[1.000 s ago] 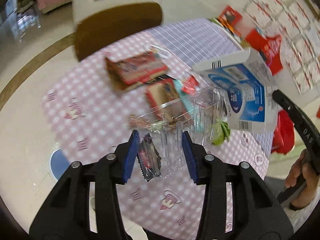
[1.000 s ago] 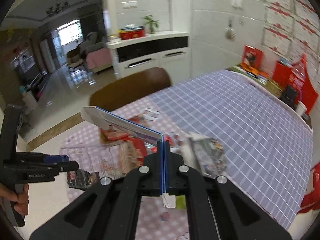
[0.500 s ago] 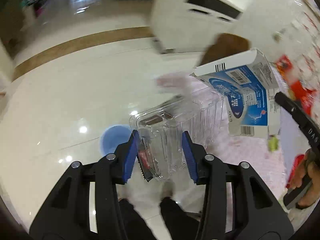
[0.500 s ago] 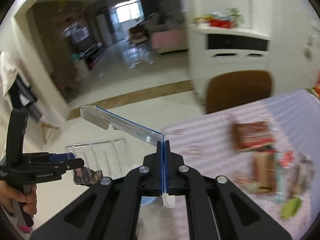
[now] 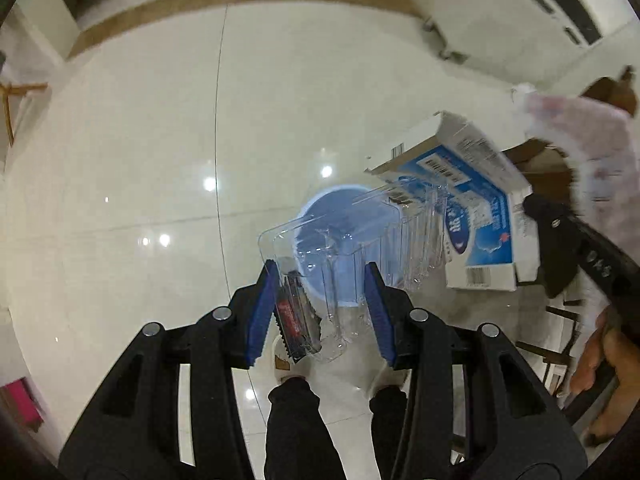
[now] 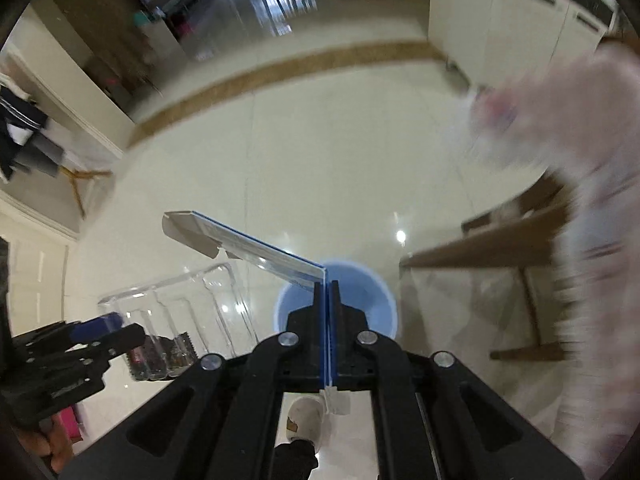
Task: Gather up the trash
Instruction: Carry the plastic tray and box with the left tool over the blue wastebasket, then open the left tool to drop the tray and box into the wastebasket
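Note:
My left gripper point(image 5: 320, 308) is shut on a clear plastic tray point(image 5: 352, 248) that has a dark snack wrapper point(image 5: 296, 320) tucked in its near end. Below the tray, on the floor, stands a round blue bin point(image 5: 340, 216). My right gripper point(image 6: 327, 300) is shut on a flattened blue-and-white carton point(image 6: 248, 244), which sticks out to the upper left, above the blue bin point(image 6: 360, 292). In the left wrist view the carton point(image 5: 476, 208) hangs just right of the tray. In the right wrist view the tray point(image 6: 180, 312) and left gripper point(image 6: 88, 336) appear at lower left.
The glossy cream floor point(image 5: 160, 140) spreads around the bin. A table with a pink checked cloth point(image 6: 580, 160) and a wooden chair point(image 6: 512, 240) stand to the right. The person's shoes point(image 5: 292, 364) are near the bin. White cabinets point(image 5: 520, 20) line the far right.
Both grippers have swung away from the table and dropped toward the floor, still holding the tray and the carton. The blue bin now lies right under them.

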The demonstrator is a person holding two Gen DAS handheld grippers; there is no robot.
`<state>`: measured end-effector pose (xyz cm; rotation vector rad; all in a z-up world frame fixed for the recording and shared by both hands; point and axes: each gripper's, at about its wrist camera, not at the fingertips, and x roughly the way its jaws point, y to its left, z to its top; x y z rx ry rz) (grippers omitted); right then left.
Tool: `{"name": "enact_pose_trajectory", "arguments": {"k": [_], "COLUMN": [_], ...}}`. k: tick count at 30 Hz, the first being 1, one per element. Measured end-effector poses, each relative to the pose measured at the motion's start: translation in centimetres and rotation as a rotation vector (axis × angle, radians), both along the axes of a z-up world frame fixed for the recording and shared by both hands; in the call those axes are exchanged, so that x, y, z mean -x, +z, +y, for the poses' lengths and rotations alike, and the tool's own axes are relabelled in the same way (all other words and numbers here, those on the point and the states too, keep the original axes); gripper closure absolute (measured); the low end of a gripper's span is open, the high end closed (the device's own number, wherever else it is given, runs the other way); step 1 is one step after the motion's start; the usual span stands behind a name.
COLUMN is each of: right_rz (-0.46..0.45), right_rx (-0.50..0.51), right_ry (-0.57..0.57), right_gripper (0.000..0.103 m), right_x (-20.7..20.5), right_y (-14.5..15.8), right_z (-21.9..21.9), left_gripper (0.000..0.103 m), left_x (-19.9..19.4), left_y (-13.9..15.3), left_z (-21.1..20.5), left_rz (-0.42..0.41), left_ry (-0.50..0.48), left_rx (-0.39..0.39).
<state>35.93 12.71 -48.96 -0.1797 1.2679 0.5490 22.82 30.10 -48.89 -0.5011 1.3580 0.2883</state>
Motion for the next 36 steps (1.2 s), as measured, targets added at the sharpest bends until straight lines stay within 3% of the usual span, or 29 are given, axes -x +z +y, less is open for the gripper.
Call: {"name": "enact_pose_trajectory", "arguments": {"k": [6, 8, 14, 18, 26, 28, 30, 36], "right_rz": [0.098, 0.111, 0.187, 0.218, 0.212, 0.193, 0.154, 0.082], "right_rx": [0.099, 0.122, 0.132, 0.117, 0.119, 0.123, 0.141, 0.125], "right_ry": [-0.023, -0.031, -0.057, -0.071, -0.057, -0.045, -0.038, -0.04], "right_gripper": [0.101, 0.101, 0.098, 0.098, 0.097, 0.092, 0.08, 0.068], "right_x": [-0.7, -0.5, -1.2, -1.3, -0.9, -0.6, -0.2, -0.3], "right_y": [-11.9, -14.3, -19.8, -20.7, -18.9, -17.7, -16.3, -12.4], "right_z": [2.2, 2.1, 0.8, 0.2, -1.0, -1.4, -1.6, -3.2], "left_gripper": [0.06, 0.06, 0.06, 0.06, 0.059, 0.059, 0.058, 0.056], "left_x": [-0.4, -0.5, -2.5, -2.5, -4.3, -4.7, -5.1, -6.5], "left_y": [-10.2, -12.9, -16.9, -18.3, -17.8, -17.6, -17.1, -14.9], "left_z": [0.8, 0.8, -0.8, -0.4, -1.8, -2.3, -2.7, -4.0], "left_rz": [0.081, 0.108, 0.152, 0.16, 0.162, 0.162, 0.156, 0.13], "left_ry": [0.035, 0.046, 0.037, 0.019, -0.018, -0.018, -0.016, -0.01], "left_rx": [0.047, 0.059, 0.089, 0.103, 0.115, 0.118, 0.13, 0.162]}}
